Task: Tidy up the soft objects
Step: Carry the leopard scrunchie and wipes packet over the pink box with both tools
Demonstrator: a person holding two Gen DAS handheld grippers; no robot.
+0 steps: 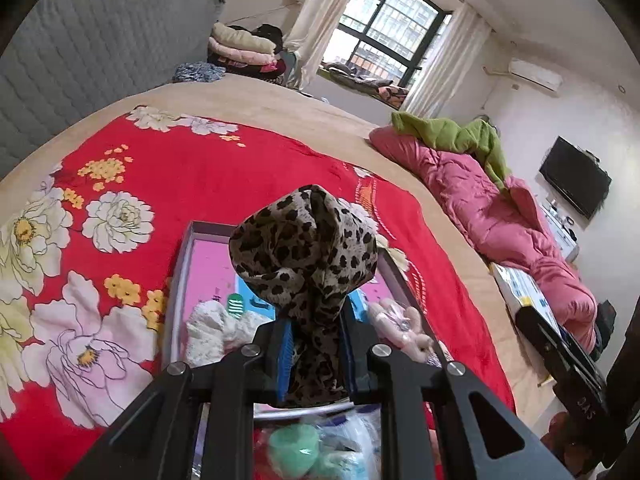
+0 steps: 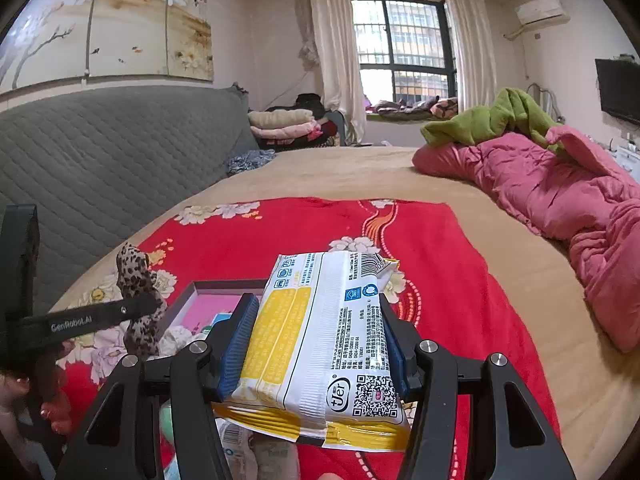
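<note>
The left gripper has its jaws drawn narrow, pinching a bunched leopard-print fabric piece that rises at centre frame above a shallow grey box with a pink floor. In that box lie a white fluffy item and a pale pink plush toy.

The right gripper stands at mid width, its blue pads clamping a white-and-yellow plastic pack with printed barcode at lower centre.

Beneath both spreads a red floral blanket on the tan bed; a crumpled pink quilt lies at right.
</note>
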